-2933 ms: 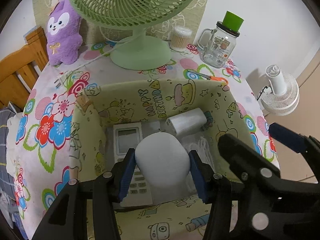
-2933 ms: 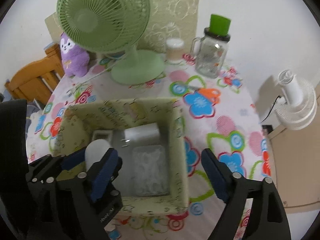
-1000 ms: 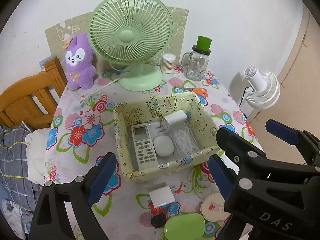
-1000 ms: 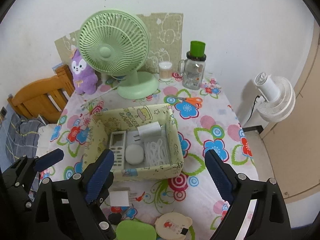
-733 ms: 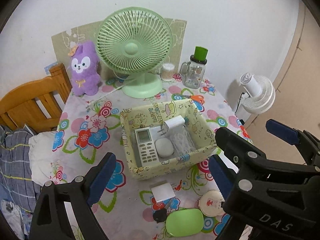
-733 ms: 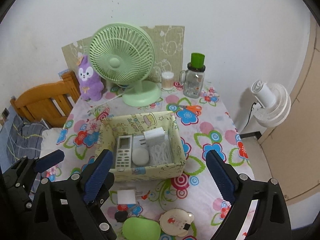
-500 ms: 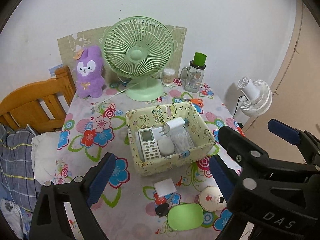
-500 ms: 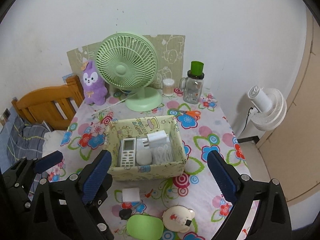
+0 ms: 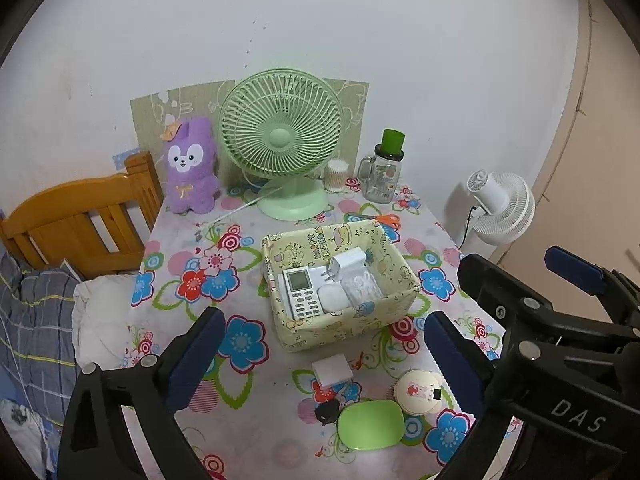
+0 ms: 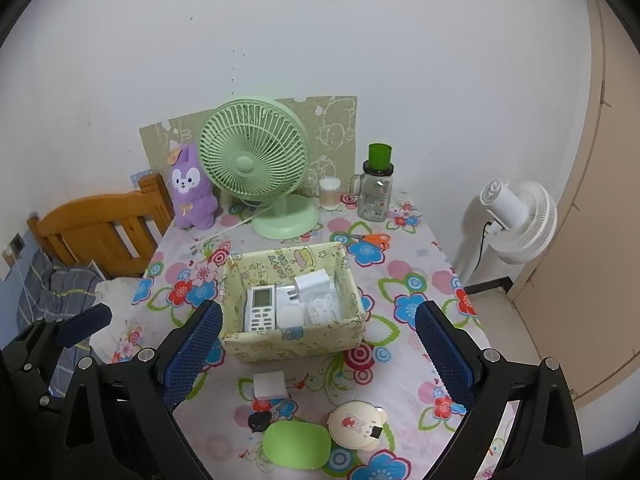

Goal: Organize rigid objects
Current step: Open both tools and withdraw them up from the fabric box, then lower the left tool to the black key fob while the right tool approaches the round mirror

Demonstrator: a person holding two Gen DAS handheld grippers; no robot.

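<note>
The left claw (image 9: 320,344) and the right claw (image 10: 318,344) are being opened wide, and nothing is held or touched by either. The yellow box (image 10: 296,346) is seen between the right claw's fingers at 12 o'clock, with the remote (image 10: 261,308) and plug (image 10: 314,283) kept inside.

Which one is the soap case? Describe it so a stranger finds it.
Start at the yellow cartoon box mid-table, then come to the table's near edge. The soap case lies there between a black key fob and a round cream compact; it alone is bright green.

Printed fabric box (image 10: 294,346), glossy green plastic case (image 10: 297,444)
</note>
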